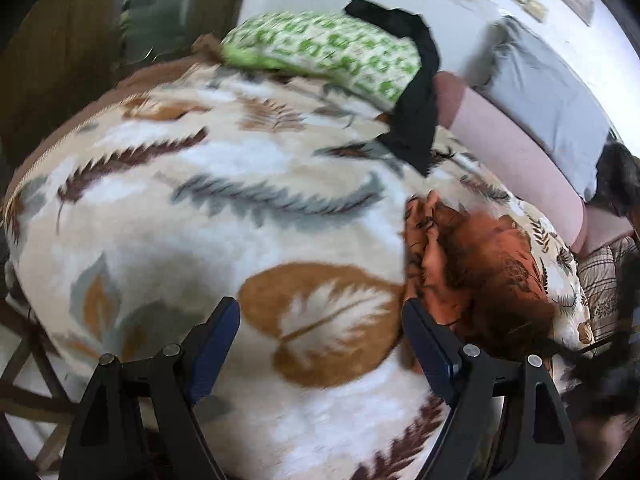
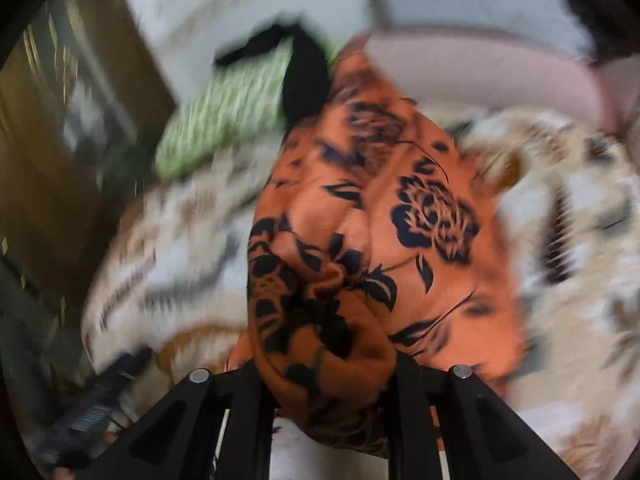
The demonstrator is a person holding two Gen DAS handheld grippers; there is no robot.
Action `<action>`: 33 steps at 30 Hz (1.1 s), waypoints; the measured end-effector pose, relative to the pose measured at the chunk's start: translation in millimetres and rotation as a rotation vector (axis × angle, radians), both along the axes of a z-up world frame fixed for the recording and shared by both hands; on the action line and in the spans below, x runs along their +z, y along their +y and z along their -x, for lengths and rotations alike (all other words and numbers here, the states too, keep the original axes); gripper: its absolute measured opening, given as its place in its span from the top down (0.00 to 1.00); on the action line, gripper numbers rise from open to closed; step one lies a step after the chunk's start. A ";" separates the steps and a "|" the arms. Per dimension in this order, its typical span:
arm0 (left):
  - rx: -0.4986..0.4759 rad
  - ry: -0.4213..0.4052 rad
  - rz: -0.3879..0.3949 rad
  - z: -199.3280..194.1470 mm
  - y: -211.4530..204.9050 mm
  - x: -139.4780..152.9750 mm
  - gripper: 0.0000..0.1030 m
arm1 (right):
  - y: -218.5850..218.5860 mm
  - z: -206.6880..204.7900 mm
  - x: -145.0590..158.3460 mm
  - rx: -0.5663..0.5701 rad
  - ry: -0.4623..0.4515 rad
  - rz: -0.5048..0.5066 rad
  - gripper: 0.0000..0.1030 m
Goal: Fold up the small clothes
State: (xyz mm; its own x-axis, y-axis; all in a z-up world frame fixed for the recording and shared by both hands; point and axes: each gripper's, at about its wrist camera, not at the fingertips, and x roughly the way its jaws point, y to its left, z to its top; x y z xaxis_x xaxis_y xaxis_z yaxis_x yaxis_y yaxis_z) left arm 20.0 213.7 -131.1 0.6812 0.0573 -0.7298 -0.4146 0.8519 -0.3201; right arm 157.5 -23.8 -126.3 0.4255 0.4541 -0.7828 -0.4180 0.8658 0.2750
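Note:
An orange garment with a black flower print (image 2: 380,220) hangs bunched in front of my right gripper (image 2: 328,364). The gripper is shut on it, and the cloth hides the fingertips. In the left wrist view the same orange garment (image 1: 472,264) lies crumpled to the right on the leaf-print blanket (image 1: 200,200). My left gripper (image 1: 320,308) stands open above the blanket with nothing between its blue pads (image 1: 216,344). Its right finger is close to the garment's edge. A black garment (image 1: 416,92) is draped over a green patterned pillow (image 1: 328,52) at the far side of the bed.
A pink bolster (image 1: 520,152) and a grey pillow (image 1: 548,96) lie along the white wall on the right. Dark wooden furniture (image 1: 60,60) stands past the bed's left edge. A striped cloth (image 1: 604,276) sits at the far right. The right wrist view is heavily blurred.

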 end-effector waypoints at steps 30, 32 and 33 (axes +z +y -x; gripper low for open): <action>-0.259 -0.115 0.044 -46.4 -112.3 32.8 0.84 | -175.6 24.0 -5.6 -0.174 0.072 -0.455 0.23; -0.223 -0.014 0.067 -54.1 -103.3 -1.0 0.84 | -169.0 17.9 -3.1 -0.154 0.068 -0.433 0.23; -0.197 0.043 0.104 -57.3 -94.5 -25.0 0.83 | -166.0 15.0 -3.4 -0.152 0.071 -0.421 0.23</action>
State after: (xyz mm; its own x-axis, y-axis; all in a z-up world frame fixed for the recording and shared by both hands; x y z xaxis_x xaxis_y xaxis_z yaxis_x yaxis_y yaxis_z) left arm 77.3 119.2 -156.1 0.6398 -0.1515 -0.7534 -0.2582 0.8810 -0.3965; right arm 142.5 -189.7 -129.7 0.4640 0.6756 -0.5729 -0.2617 0.7224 0.6400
